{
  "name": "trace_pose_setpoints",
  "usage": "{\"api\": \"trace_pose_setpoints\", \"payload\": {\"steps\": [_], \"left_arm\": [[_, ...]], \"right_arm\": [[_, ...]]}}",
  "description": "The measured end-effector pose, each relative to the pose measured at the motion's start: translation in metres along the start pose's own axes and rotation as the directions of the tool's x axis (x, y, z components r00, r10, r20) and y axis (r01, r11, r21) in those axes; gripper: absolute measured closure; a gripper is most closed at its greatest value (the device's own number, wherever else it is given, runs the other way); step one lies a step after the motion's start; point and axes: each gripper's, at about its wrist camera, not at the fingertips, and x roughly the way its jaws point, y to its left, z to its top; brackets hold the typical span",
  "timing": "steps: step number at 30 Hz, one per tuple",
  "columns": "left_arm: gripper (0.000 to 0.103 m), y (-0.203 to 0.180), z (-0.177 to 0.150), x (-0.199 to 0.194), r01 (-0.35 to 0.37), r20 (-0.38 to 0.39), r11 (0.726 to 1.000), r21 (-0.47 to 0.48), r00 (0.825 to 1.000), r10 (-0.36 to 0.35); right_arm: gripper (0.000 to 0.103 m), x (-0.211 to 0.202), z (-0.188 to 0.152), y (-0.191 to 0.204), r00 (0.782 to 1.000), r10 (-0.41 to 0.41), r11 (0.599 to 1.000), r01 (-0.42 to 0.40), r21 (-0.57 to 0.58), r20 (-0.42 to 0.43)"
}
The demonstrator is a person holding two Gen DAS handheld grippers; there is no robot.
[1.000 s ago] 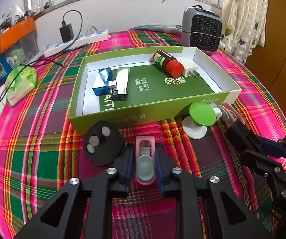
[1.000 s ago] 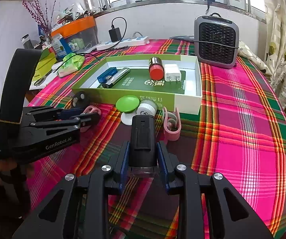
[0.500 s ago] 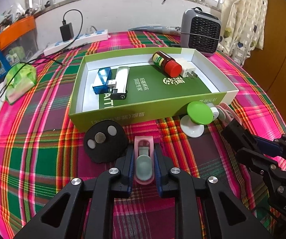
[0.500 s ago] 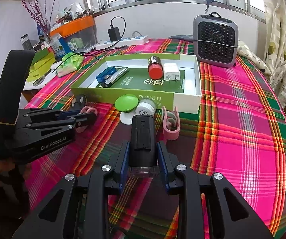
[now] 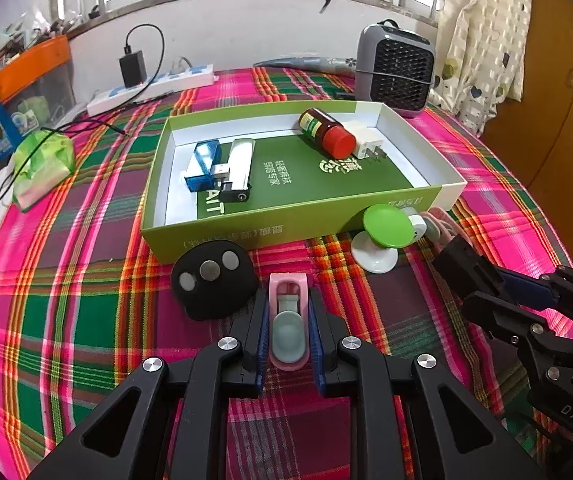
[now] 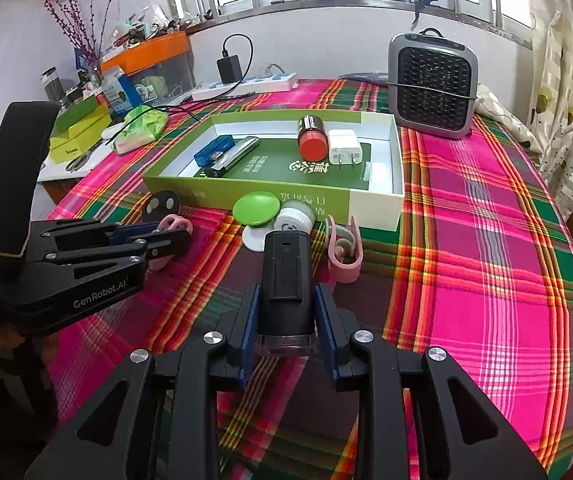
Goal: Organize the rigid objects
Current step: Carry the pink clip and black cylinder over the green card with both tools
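We cannot read the small white print on the green box (image 5: 286, 236) front wall, which appears upside down. The right gripper (image 5: 482, 284) runs out of the left wrist view at its right edge, and its black device (image 6: 286, 280) hides part of the white round cap (image 6: 296, 220). The green disc (image 5: 388, 226) covers most of its white base. The bottle (image 5: 324, 132) label is too small for us to read.

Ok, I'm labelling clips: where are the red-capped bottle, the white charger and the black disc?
red-capped bottle (image 5: 338, 142): left wrist view, red cap.
white charger (image 6: 344, 145): right wrist view, top face.
black disc (image 5: 214, 294): left wrist view, lower surface.
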Motion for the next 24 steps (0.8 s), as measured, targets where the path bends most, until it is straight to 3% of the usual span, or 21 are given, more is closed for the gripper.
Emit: {"api": "trace_pose_setpoints", "payload": {"steps": [24], "left_arm": [[0.086, 0.002, 0.026, -0.031, 0.018, 0.087, 1.0, 0.009, 0.996, -0.019]], "right_arm": [[0.074, -0.018, 0.025, 0.001, 0.998, -0.024, 0.999, 0.025, -0.024, 0.066]]}}
